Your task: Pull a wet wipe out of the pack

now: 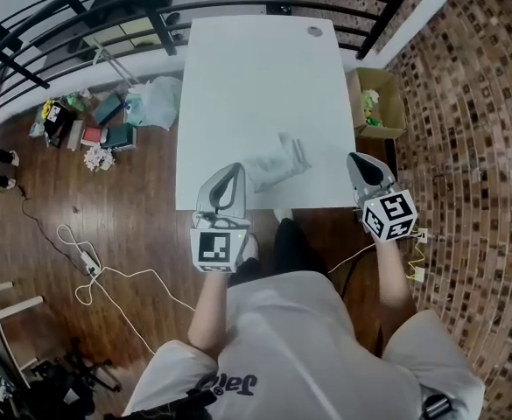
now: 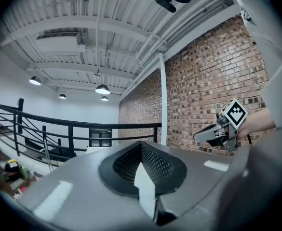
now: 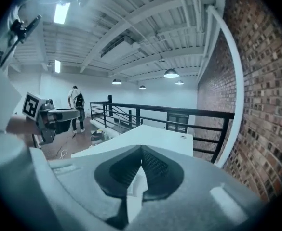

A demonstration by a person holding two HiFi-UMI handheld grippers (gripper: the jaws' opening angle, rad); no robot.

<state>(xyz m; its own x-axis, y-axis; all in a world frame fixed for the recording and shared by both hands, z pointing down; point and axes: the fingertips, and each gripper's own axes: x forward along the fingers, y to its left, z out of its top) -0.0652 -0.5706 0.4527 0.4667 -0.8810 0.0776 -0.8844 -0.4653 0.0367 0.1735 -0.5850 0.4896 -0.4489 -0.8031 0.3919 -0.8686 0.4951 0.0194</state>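
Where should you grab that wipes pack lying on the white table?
Probably by its near end, coming in low from the front edge of the white table. The wet wipe pack lies flat and slanted, with that end closest to the left gripper. Its opening is too blurred to find.

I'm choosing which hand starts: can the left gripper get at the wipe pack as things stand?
Probably yes. The wipe pack lies near the table's front edge, beside the left gripper, with nothing between; its shut fingers must open first.
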